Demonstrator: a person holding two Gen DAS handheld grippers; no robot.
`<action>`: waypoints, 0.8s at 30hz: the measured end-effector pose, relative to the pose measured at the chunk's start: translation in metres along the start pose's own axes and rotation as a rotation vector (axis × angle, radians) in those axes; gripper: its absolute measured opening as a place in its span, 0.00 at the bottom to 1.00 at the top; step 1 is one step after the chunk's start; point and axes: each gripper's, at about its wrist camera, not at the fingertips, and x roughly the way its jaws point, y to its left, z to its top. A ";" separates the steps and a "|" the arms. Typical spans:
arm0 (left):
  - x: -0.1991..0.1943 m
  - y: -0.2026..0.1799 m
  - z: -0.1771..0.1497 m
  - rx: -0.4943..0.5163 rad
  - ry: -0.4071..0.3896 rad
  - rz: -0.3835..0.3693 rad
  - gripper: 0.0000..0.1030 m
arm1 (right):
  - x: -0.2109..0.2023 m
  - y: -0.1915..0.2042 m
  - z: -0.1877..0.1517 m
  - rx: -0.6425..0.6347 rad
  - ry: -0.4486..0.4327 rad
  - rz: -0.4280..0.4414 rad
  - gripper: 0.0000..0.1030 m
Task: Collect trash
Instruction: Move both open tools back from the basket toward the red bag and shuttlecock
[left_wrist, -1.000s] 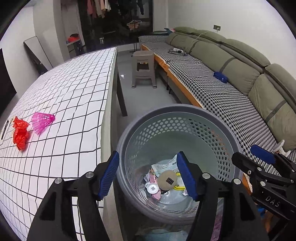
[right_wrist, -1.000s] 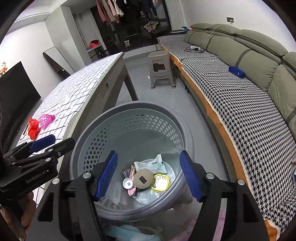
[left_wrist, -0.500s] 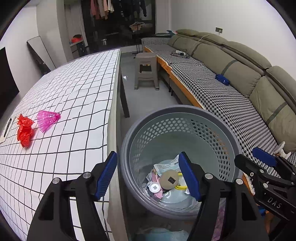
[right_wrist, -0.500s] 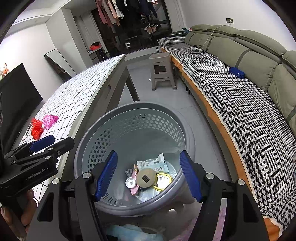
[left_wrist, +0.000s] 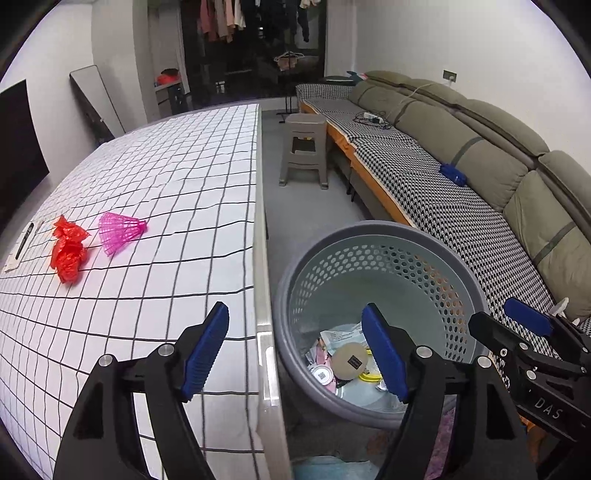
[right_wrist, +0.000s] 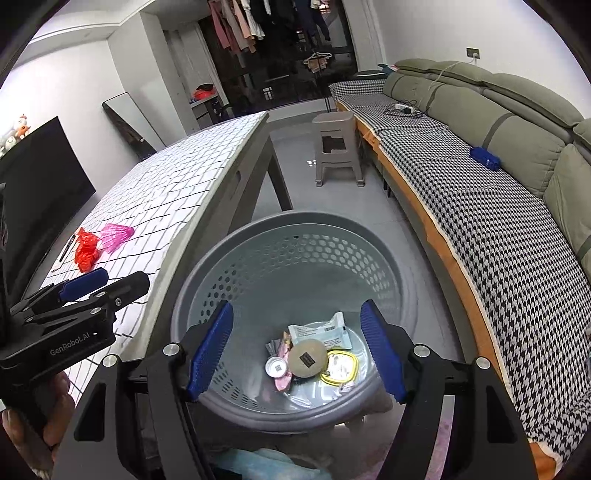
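Right gripper (right_wrist: 297, 347) spread wide, empty, over grey perforated basket (right_wrist: 369, 240) holding wrappers and lids. Left gripper (right_wrist: 103, 282) at left edge. Red crumpled wrapper (right_wrist: 85, 250), pink shuttlecock (right_wrist: 116, 234) on checkered table (right_wrist: 184, 177), far left.

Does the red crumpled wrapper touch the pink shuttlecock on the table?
Apart. In the left wrist view, a strip of checked tablecloth shows between the red crumpled wrapper and the pink shuttlecock.

Both grippers, the left gripper (left_wrist: 295, 349) and the right gripper (right_wrist: 297, 349), are black with ribbed blue finger pads (right_wrist: 210, 347). Silver screws stud the arms. White lettering reads "GenRobot.AI"; bare skin shows at seven o'clock.
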 end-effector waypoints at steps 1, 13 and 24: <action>-0.001 0.003 0.000 -0.005 -0.001 0.003 0.71 | 0.001 0.004 0.000 -0.005 0.000 0.005 0.67; -0.010 0.047 -0.004 -0.084 -0.013 0.047 0.74 | 0.012 0.055 0.008 -0.074 0.011 0.092 0.67; -0.020 0.110 -0.006 -0.168 -0.033 0.133 0.77 | 0.037 0.104 0.030 -0.139 0.038 0.187 0.67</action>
